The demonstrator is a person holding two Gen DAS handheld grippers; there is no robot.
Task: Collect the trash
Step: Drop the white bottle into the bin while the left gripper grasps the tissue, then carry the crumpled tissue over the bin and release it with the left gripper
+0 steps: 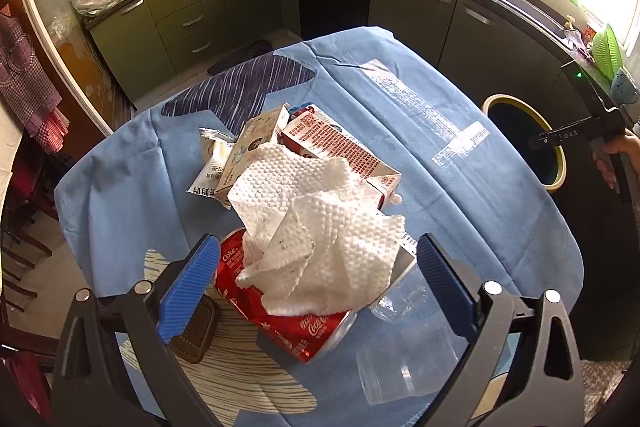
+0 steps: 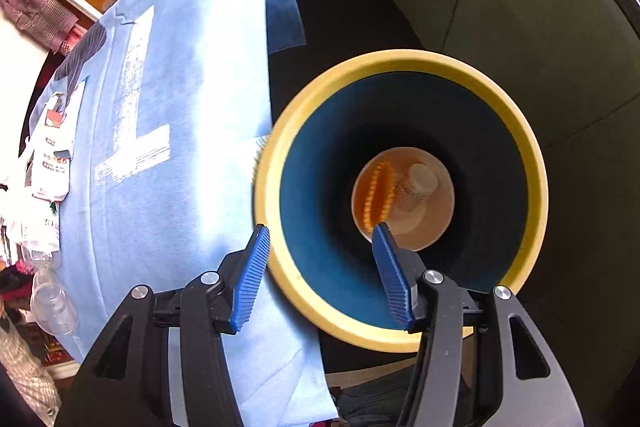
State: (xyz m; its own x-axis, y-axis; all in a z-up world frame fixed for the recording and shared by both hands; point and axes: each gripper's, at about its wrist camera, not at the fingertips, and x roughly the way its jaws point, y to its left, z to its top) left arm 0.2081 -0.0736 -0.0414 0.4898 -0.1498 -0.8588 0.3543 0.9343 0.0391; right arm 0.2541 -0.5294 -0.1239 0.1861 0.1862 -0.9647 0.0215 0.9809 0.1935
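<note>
Trash is seen heaped on a table draped in a blue cloth (image 1: 120, 195), in a kitchen lined with green cabinets (image 1: 184, 15). Over the near end of the pile the left gripper (image 1: 318, 279) is held with its blue pads spread wide, nothing pressed between them; a crumpled white paper towel (image 1: 316, 227), a crushed red cola can (image 1: 280, 323) beneath it and a clear plastic cup (image 1: 404, 355) lying on its side are framed between the fingers. Farther back, a red-and-white carton (image 1: 340, 151), a pale carton (image 1: 256, 151) and a foil wrapper (image 1: 212, 163) are lying close together. At the table's right edge a yellow-rimmed bin (image 2: 400, 59) is positioned, dark blue inside, and the right gripper (image 2: 320, 275) is pointed down into it, its jaws parted about halfway and holding nothing. At the bottom of the bin an orange toothed object (image 2: 378, 199) and a small capped container (image 2: 416, 187) are seen resting side by side. In the left wrist view, a hand (image 1: 616, 155) is glimpsed at the right edge, by the bin.
</note>
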